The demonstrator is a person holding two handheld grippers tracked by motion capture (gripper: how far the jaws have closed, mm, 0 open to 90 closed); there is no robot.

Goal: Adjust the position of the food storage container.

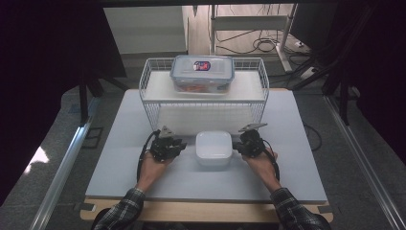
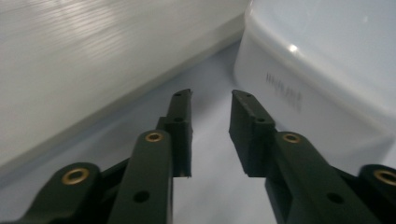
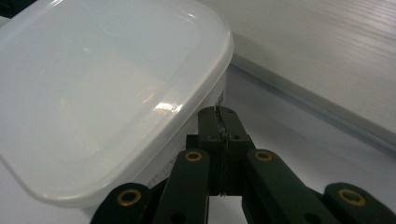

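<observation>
Left gripper (image 1: 179,146) part-open, empty; right gripper (image 1: 238,145) closed, apparently touching lidded white container (image 1: 214,147) between them.

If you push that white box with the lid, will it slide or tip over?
The white box would probably slide, not tip: it sits low and wide on the smooth table. Its glossy plastic lid looks slippery. It seems stiff, and maybe light, though its contents are hidden.

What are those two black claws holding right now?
Nothing. The left gripper stands open on air, and the right gripper is shut empty beside the white box.
</observation>
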